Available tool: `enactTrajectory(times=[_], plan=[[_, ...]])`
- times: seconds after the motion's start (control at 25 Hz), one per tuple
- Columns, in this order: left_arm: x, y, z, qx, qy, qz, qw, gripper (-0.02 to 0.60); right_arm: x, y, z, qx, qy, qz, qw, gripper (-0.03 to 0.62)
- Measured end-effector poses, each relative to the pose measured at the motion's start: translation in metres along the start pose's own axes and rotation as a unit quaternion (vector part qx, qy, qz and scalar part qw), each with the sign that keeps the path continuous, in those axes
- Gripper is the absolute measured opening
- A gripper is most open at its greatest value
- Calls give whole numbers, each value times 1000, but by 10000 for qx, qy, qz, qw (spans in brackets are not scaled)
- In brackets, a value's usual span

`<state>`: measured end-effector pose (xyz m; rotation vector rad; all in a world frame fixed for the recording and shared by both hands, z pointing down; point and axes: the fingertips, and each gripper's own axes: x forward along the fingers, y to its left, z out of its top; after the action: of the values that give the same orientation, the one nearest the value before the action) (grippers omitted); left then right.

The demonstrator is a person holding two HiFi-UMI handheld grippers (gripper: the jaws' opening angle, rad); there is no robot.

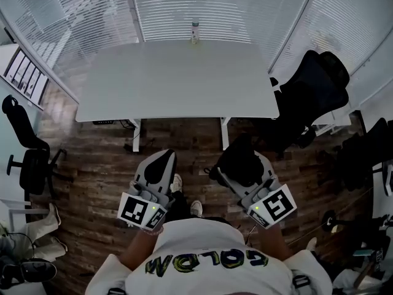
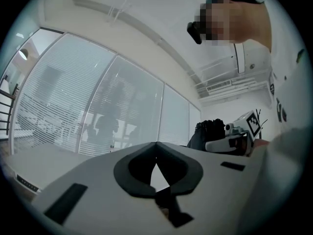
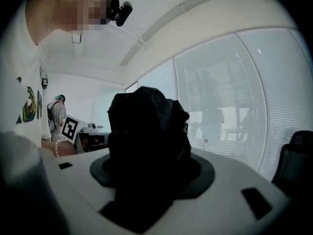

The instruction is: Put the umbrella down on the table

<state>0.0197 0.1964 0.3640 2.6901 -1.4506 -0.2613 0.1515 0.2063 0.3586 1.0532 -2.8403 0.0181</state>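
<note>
A black folded umbrella [image 1: 241, 160] is held in my right gripper [image 1: 236, 165], low in front of me and over the wood floor. Its jaws are shut on the dark bundle, which fills the middle of the right gripper view [image 3: 146, 141]. The white table [image 1: 175, 78] stands just ahead, and the umbrella is short of its near edge. My left gripper [image 1: 163, 157] hangs beside it at the left, shut, with its tips meeting [image 2: 156, 145] and nothing between them. In the left gripper view the umbrella [image 2: 208, 133] shows off to the right.
A small bottle [image 1: 195, 32] stands at the table's far edge by the blinds. One black office chair [image 1: 316, 94] sits at the table's right end. Another chair [image 1: 27, 158] is at the left. Bags and gear lie on the floor at the far right.
</note>
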Motion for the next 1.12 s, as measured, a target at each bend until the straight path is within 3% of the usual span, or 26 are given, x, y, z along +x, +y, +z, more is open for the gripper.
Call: enactTrajectory(times=[0.4,1.12], plan=[[38,59,2,-38,-7,-23,10000,11,64,-30,5,-13,32,-17,10000,253],[97,253,15,-205,35,-119,9997,11,261,-60,26,-94,153,-112,9998,253]])
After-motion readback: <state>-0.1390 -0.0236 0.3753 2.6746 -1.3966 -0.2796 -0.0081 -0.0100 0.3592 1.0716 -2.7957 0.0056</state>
